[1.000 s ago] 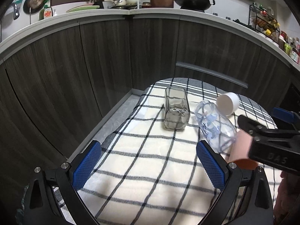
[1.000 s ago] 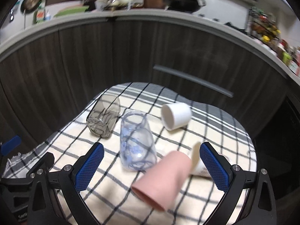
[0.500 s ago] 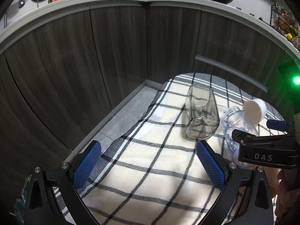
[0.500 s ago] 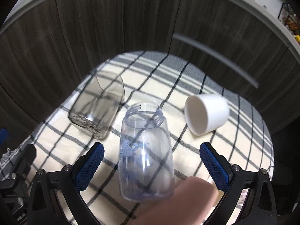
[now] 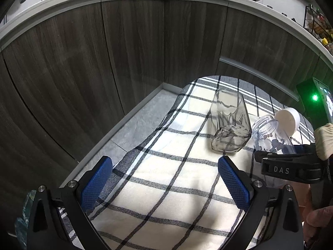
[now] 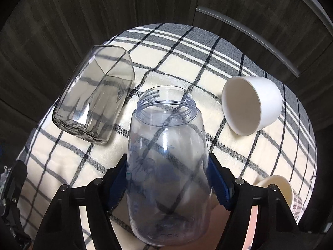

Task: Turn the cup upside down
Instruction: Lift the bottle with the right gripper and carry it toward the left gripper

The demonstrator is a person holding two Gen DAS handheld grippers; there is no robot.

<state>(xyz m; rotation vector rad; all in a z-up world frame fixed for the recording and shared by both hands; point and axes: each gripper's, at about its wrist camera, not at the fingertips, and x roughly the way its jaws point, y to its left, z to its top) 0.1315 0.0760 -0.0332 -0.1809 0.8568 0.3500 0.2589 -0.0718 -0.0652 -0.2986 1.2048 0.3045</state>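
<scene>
A clear plastic cup with blue print (image 6: 166, 156) lies on its side on the checked cloth (image 6: 62, 166), mouth pointing away. My right gripper (image 6: 167, 177) is shut on its body, blue pads pressing both sides. It also shows in the left wrist view (image 5: 270, 139), with the right gripper (image 5: 291, 166) over it. My left gripper (image 5: 164, 185) is open and empty above the cloth's near left part.
A faceted smoky glass (image 6: 93, 98) lies on its side left of the held cup. A white cup (image 6: 251, 106) lies on its side to the right. A paper cup (image 6: 281, 191) lies at the near right. Dark cabinet doors (image 5: 135, 52) surround the cloth.
My right gripper moved forward over the clear plastic cup and closed on it. The pink cup slid out of sight beneath it. My left gripper stayed open and shifted slightly left.
</scene>
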